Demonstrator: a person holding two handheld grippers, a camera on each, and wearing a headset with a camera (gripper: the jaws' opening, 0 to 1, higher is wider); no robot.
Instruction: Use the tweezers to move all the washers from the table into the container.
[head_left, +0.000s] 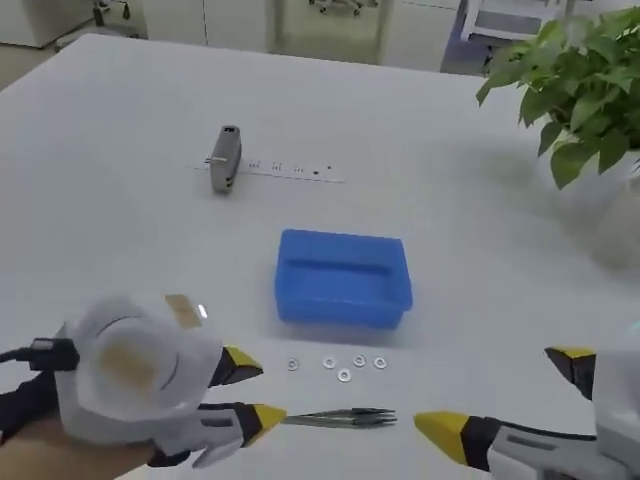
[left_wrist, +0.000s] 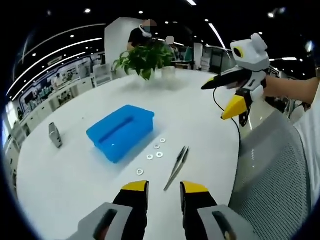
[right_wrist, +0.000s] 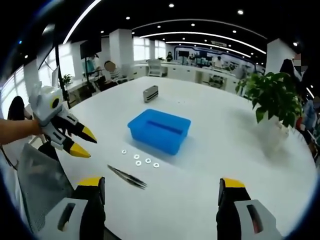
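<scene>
Glossy blue plastic container (head_left: 342, 278), metal tweezers (head_left: 340, 417)

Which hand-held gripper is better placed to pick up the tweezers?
Left, likely. The left hand-held gripper is open, one jaw tip almost at the near end of the tweezers, and they lie straight ahead in its view. The right hand-held gripper is open wide with the tweezers off to its left.

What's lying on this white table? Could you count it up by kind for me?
washers: 5
tweezers: 1
blue container: 1
grey metal block: 1
potted plant: 1
Total: 9
</scene>
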